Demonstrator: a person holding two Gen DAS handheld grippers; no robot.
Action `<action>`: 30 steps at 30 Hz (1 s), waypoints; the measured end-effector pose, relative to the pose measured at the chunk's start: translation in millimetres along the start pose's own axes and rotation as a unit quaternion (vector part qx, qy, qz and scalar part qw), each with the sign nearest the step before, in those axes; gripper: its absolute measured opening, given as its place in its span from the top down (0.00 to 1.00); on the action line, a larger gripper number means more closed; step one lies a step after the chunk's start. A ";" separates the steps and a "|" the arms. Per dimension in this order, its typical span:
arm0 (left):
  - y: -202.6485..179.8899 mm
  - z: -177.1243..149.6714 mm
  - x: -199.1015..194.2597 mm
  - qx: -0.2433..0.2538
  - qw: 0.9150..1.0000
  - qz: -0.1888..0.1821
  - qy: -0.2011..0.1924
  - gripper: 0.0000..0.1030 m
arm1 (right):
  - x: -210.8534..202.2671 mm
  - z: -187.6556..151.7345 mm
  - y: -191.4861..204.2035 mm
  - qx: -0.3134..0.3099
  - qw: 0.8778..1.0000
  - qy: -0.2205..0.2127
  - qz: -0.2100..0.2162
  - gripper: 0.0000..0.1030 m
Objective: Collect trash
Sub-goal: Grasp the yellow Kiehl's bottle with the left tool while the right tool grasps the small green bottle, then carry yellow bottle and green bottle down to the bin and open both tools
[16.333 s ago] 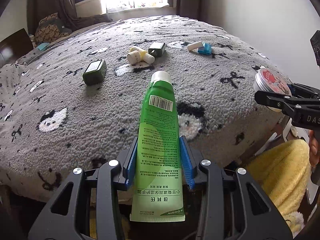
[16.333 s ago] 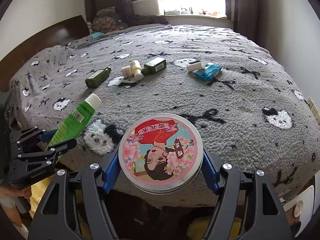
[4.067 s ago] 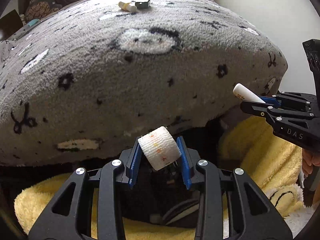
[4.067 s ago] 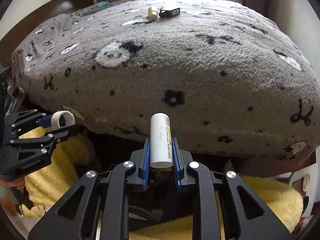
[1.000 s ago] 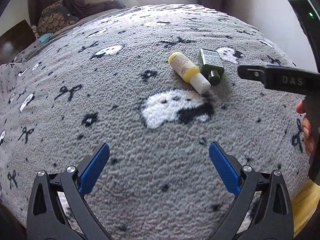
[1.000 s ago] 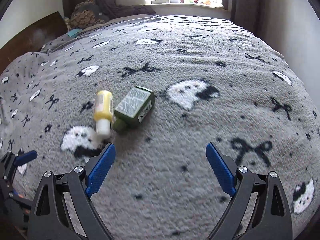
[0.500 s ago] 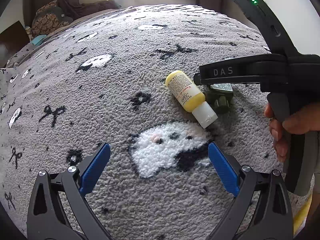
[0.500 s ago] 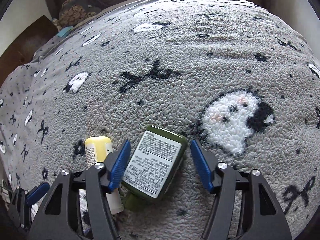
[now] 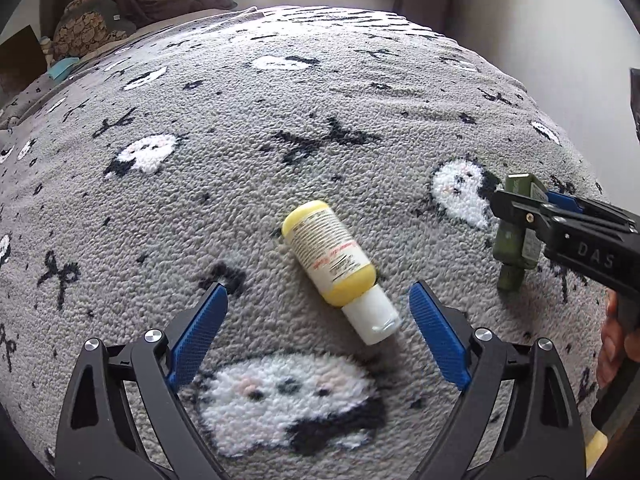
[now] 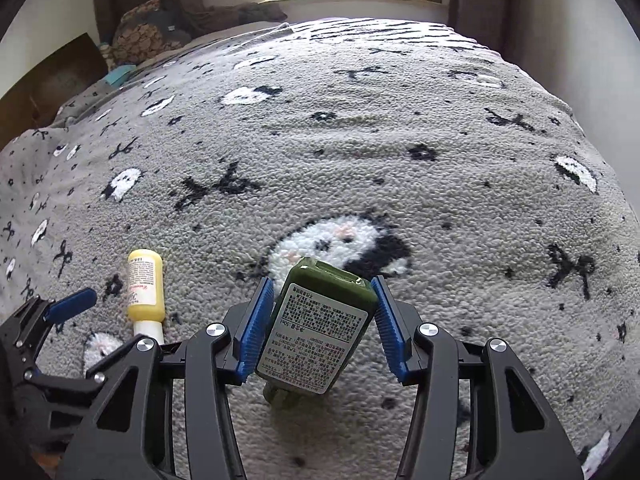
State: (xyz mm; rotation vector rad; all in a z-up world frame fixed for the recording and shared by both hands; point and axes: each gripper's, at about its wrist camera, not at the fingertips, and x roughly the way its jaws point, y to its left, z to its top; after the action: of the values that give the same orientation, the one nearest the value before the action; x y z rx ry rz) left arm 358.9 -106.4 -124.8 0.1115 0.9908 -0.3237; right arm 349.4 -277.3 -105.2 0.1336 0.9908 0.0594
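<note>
A yellow bottle (image 9: 332, 256) with a white cap lies on the grey patterned blanket (image 9: 240, 140). My left gripper (image 9: 317, 294) straddles its cap end with the jaws closing; both blue pads stand clear of it. In the right wrist view the same yellow bottle (image 10: 145, 288) lies at the left. My right gripper (image 10: 322, 283) has its jaws closing on a dark green bottle (image 10: 320, 332), with the blue pads against its sides. From the left wrist view the green bottle (image 9: 514, 236) is tipped up with its cap down on the blanket.
Pillows (image 9: 88, 28) lie at the head of the bed under a bright window. A pale wall (image 9: 540, 32) runs along the right side. A person's hand (image 9: 616, 352) grips the right tool's handle. The blanket falls away at the right edge.
The left gripper came forward until the yellow bottle lay between its narrowing fingers. The right gripper's jaws closed on the green bottle, which tipped up and moved right, away from the yellow one.
</note>
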 end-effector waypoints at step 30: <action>-16.5 -20.0 -41.5 0.025 1.000 0.008 -0.014 0.71 | -77.5 -52.8 -10.5 -0.040 0.999 -0.029 -0.018 0.51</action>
State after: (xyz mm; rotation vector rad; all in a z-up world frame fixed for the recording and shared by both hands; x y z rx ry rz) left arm 316.7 -108.2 -100.1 0.1588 0.9542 -0.3352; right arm 262.7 -291.8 -71.0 0.0436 0.9321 0.0611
